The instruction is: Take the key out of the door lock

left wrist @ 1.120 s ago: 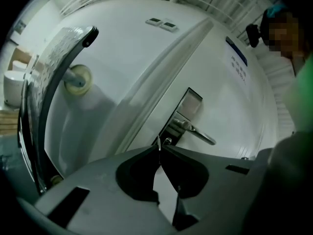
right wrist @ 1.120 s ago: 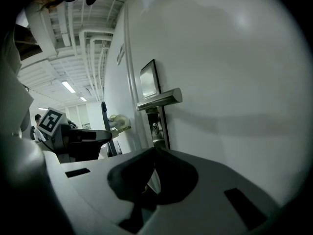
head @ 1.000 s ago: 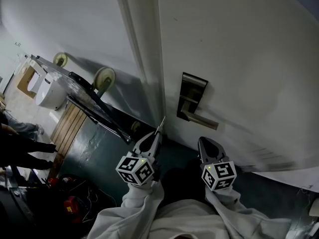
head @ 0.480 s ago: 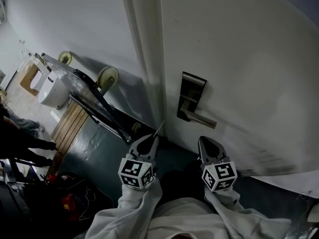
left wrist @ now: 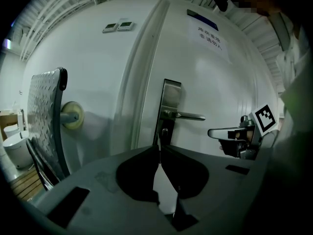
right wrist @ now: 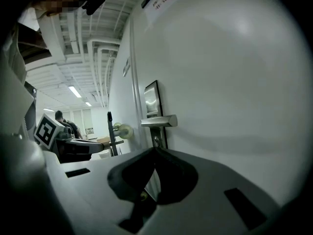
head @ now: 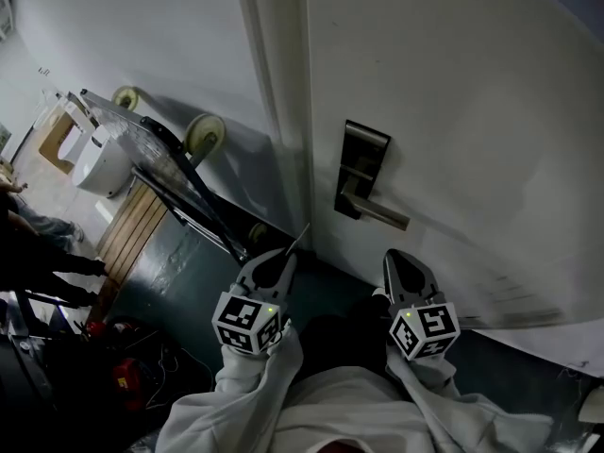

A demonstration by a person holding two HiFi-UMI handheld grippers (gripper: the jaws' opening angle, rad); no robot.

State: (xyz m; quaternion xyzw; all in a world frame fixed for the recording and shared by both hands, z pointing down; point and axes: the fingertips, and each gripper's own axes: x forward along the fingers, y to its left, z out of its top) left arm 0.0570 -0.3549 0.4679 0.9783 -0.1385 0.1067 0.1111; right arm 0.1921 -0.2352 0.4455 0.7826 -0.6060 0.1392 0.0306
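key (head: 302, 234) clear of door lock (head: 363, 163), pinched in left gripper (head: 283, 256); right gripper (head: 396, 259) clenched, empty. extraction looks done.

Light: we see dim, cool frames; ceiling strip lights (right wrist: 76, 91) glow far back.
Shadows: soft ones fall across the white painted door (head: 453, 111).
Distortion: our gripper views bend and darken at the edges.

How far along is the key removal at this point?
Done: the key looks clear of the lock plate, whose keyhole looks empty. In hand: the left gripper is shut on the key, held short of the door. Left: nothing obvious; the right gripper is shut and empty.
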